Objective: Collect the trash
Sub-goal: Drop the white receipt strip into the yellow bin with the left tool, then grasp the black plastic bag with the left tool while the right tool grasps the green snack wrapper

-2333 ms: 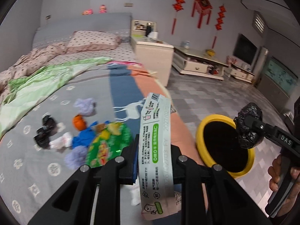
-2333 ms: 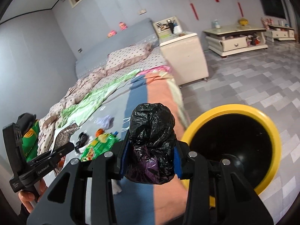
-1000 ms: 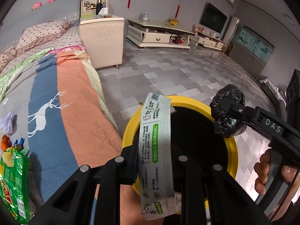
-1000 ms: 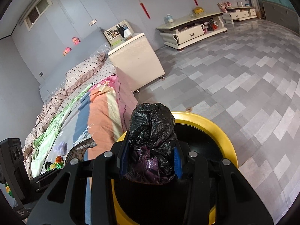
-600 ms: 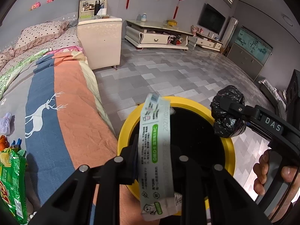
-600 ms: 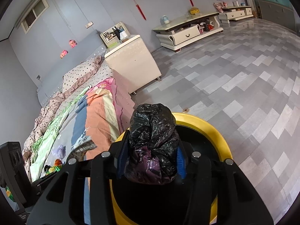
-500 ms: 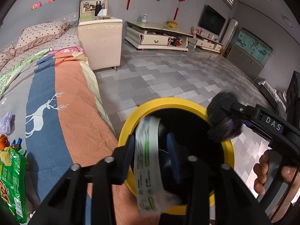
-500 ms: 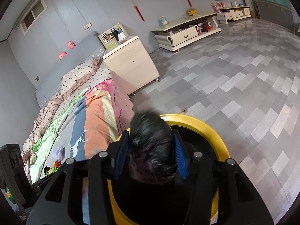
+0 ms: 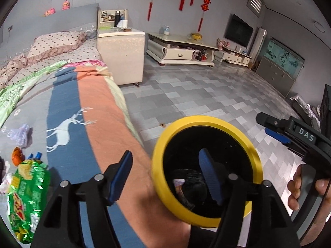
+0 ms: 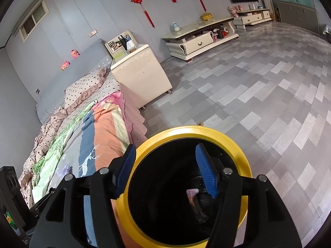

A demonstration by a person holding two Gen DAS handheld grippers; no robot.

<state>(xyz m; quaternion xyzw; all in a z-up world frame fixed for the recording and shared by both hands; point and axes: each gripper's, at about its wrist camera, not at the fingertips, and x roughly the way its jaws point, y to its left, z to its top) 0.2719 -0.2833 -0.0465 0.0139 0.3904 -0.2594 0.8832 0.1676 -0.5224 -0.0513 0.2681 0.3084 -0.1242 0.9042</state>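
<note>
A yellow-rimmed black bin (image 9: 206,122) stands on the floor beside the bed. My left gripper (image 9: 165,175) hovers over its near rim, jaws opening, nothing between the blue pads. Down inside the bin lie a crumpled black bag (image 9: 193,186) and a pale wrapper (image 9: 179,183). My right gripper (image 10: 166,171) hangs above the same bin (image 10: 192,131), jaws opening and empty too, with the wrapper (image 10: 192,194) below it. In the left wrist view the right gripper (image 9: 266,125) shows at the right, held by a person's hand (image 9: 300,188).
On the bed (image 9: 68,95) at the left lie a green snack bag (image 9: 24,196), an orange scrap (image 9: 17,157) and a purple wad (image 9: 19,132). A cream bedside cabinet (image 9: 122,55) and a low TV stand (image 9: 180,51) stand farther back on the grey tiled floor (image 9: 206,95).
Both grippers have let go: the white-green wrapper left my left jaws and the black bag left my right jaws, both dropping into the bin. Both pairs of jaws have spread and both grippers rose slightly.
</note>
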